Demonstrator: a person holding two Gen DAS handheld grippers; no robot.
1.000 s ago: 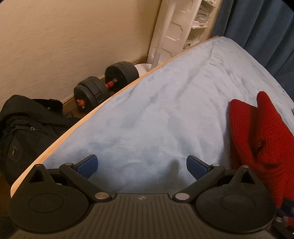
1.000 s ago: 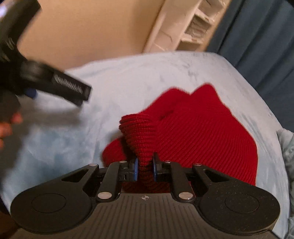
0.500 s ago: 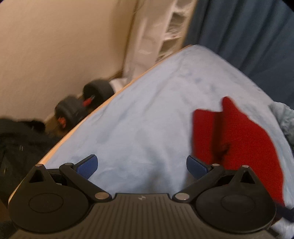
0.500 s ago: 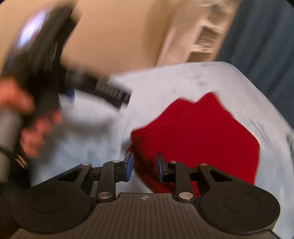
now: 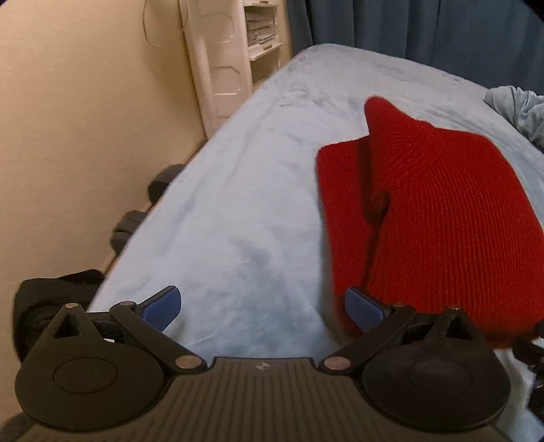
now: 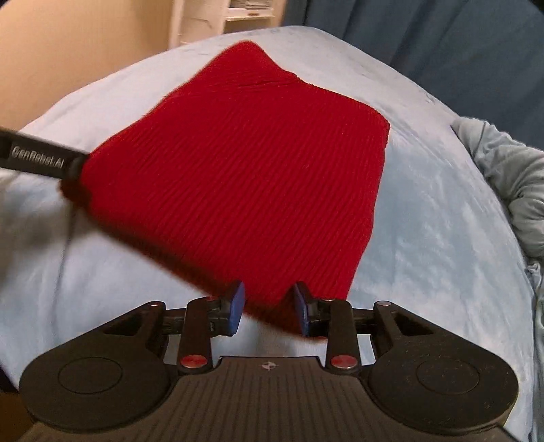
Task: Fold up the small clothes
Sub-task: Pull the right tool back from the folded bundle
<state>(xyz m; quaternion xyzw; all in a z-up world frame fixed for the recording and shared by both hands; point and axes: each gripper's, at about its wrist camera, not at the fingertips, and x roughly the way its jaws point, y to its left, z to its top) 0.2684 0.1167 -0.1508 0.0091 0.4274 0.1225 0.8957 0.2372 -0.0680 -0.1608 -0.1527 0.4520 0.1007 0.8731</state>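
Hat (image 6: 244, 170) let go, flat on the bed (image 6: 425, 238).
A second ago the right gripper (image 6: 267, 306) pinched a fold; its jaws have just been opening and sit loose around the near edge. Left gripper (image 5: 261, 306) gapes empty beside it. Fold looks done.

This is a bedroom in a home. A bed (image 5: 258, 190) under a soft pale-blue cover fills the middle, its wooden edge running along a plain beige wall (image 5: 85, 119). At twelve o'clock hang dark blue curtains (image 5: 425, 30); at eleven o'clock stands a white plastic shelf unit (image 5: 238, 51) stacked with papers. Down on the floor at nine o'clock lie black dumbbells (image 5: 142, 210) and, nearer, a black bag (image 5: 51, 292). At three o'clock a crumpled grey-blue heap of cloth (image 6: 510, 176) sits on the bed.
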